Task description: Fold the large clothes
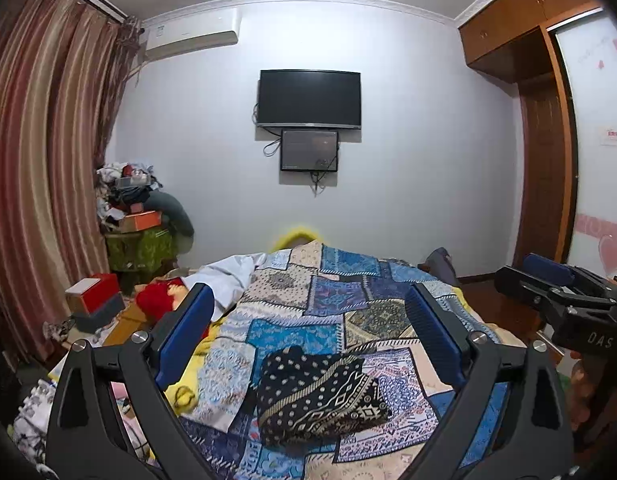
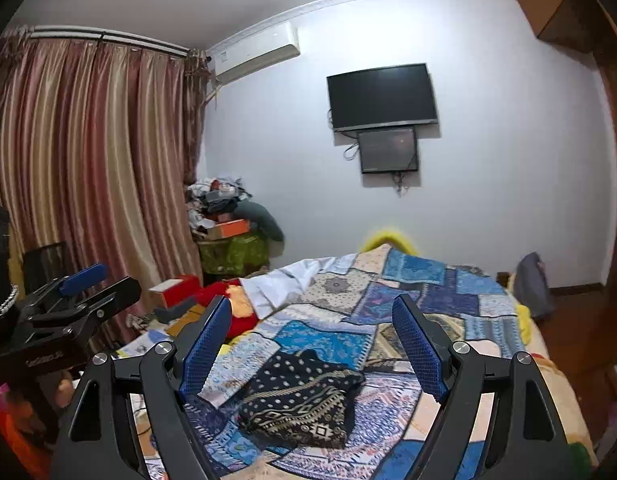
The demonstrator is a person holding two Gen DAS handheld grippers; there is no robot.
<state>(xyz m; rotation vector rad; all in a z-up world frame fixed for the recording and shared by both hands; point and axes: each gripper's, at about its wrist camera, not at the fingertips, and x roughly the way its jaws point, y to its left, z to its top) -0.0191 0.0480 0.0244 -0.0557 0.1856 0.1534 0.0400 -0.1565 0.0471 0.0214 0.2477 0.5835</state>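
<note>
A folded dark patterned garment (image 1: pixel 320 396) is being shown lying on a patchwork bedspread (image 1: pixel 348 300), toward the bed's near edge and well apart from its far edge. The left gripper (image 1: pixel 308 336) is being held above it, fingers released and spread wide, nothing between them. The right gripper (image 2: pixel 312 344) is likewise being held over the garment, fingers spread and empty, touching nothing.

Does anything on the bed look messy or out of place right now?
The dark patterned garment lies folded on the patchwork bedspread, slightly crooked. A white sheet is rumpled at the bedspread's far left edge. Nothing looks damaged.
</note>
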